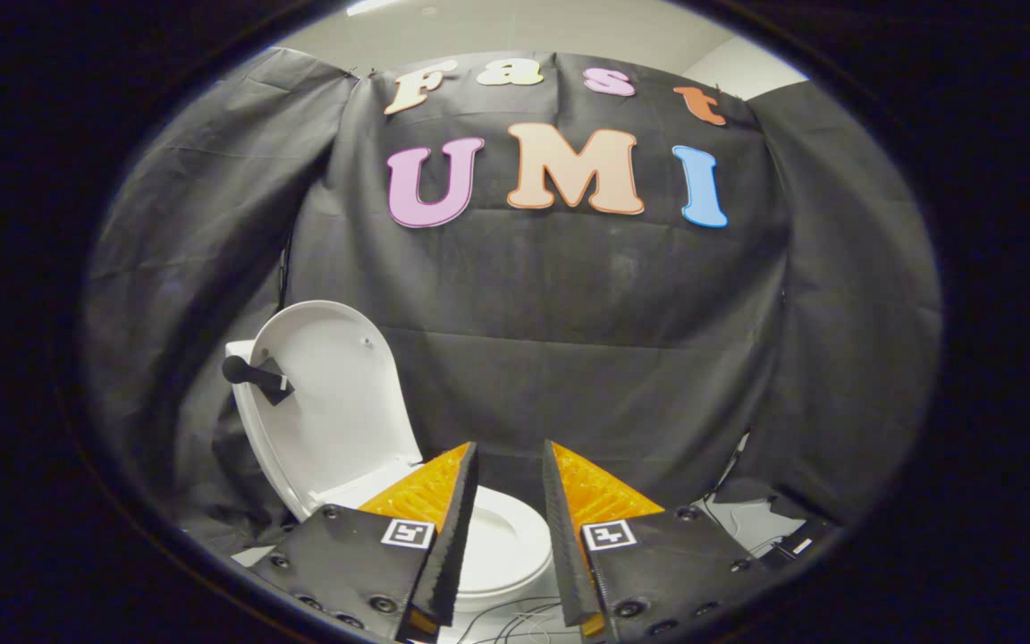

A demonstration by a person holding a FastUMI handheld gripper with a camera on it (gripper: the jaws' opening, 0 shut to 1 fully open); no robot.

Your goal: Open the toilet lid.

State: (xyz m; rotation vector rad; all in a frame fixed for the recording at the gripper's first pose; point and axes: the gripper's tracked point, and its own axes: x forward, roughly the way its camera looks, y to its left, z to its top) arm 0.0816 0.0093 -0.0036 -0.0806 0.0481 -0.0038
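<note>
The white toilet lid (pixel 332 402) stands raised, leaning back against the black cloth wall beyond my left finger. A black handle knob (pixel 247 371) sticks out from the lid's outer edge. Below it the white seat ring (pixel 502 550) lies flat over the bowl, seen between and just beyond my fingers. My gripper (pixel 509 461) is open, its orange and black fingers (pixel 443 528) apart with nothing between them, held above and short of the seat.
Black cloth walls the booth on all sides behind the toilet. Thin cables (pixel 515 617) trail over the pale floor under the fingers, and more wires and a small device (pixel 792 546) lie on the floor to the right.
</note>
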